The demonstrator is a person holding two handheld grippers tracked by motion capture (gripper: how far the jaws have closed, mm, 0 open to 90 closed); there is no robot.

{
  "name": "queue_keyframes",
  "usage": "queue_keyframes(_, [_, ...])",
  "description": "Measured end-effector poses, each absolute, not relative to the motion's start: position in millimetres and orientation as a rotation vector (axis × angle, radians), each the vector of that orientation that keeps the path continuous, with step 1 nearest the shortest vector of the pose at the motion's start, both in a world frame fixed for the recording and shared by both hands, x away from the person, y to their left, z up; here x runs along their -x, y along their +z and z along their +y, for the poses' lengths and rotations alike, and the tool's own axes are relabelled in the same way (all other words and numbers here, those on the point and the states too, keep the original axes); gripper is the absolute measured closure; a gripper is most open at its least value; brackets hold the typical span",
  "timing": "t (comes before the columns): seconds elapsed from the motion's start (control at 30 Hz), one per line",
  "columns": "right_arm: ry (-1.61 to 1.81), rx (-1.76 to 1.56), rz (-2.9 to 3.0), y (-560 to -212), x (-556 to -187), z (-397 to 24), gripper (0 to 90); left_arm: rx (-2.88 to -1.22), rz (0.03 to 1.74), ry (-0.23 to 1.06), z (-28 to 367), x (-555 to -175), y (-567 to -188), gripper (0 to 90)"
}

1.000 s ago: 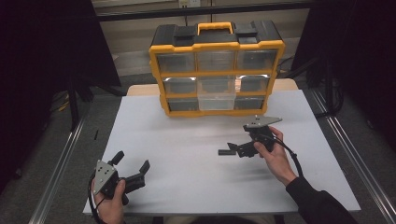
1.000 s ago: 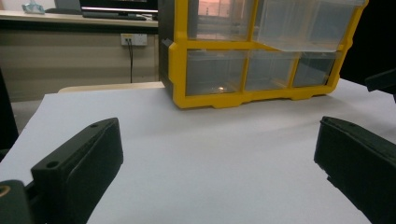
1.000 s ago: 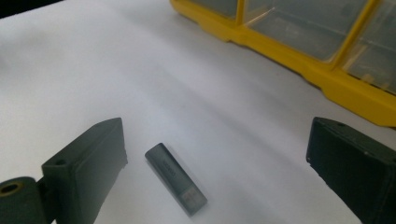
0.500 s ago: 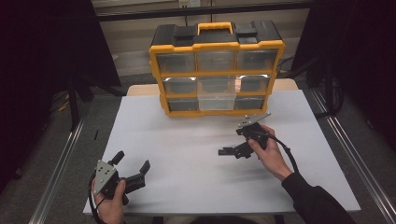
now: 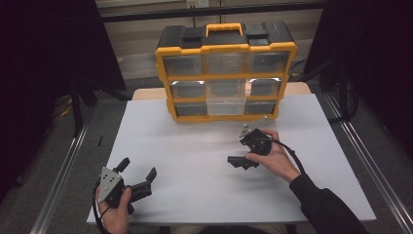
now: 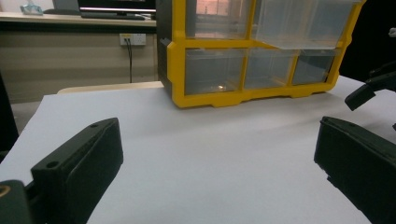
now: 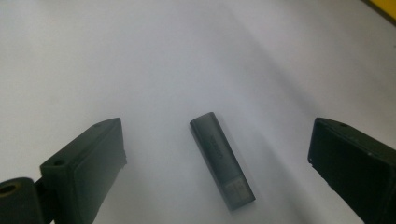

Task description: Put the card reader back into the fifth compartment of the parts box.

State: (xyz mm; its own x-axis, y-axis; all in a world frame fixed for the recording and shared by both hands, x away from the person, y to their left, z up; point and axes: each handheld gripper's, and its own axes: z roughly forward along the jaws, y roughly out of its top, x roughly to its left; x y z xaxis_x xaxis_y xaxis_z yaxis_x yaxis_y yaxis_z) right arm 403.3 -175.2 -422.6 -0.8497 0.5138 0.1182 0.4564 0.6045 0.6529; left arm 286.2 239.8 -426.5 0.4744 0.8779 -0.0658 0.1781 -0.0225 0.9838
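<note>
- usb stick (image 7: 222, 160): small, grey, flat on the white counter (image 5: 195, 146), between the jaws of the right tongs (image 7: 219, 168), untouched.
- right tongs: spread wide, angled down over the stick.
- left tongs (image 5: 138, 177): spread wide, holding nothing, near counter's front left.
- organiser (image 5: 225, 70): yellow and black, clear drawers, at counter's far edge.

Small grey rectangular plastic stick (image 7: 222, 161) lying flat on white table surface (image 7: 140, 60), between right gripper (image 7: 217, 172) jaws spread wide
</note>
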Motion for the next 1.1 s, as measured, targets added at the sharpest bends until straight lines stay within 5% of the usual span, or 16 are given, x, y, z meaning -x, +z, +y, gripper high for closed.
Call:
queue_keyframes(0.27, [0.992, -0.786, 2.836, -423.4, -414.8, -169.6, 8.6, -1.523, 0.961, 0.721, 239.6, -286.3, -426.8, 1.2])
queue_keyframes(0.53, [0.882, -0.745, 2.894, -426.2, -421.0, -162.1, 25.9, -1.521, 0.955, 0.725, 239.1, -286.4, -427.2, 1.2])
queue_keyframes(0.83, [0.786, -0.716, 2.921, -429.9, -423.1, -159.3, 24.9, -1.531, 0.953, 0.727, 239.6, -286.2, -427.0, 1.2])
queue_keyframes(1.1, [0.706, -0.676, 2.961, -431.4, -423.9, -154.8, 48.1, -1.527, 0.952, 0.725, 239.3, -286.3, -427.2, 1.2])
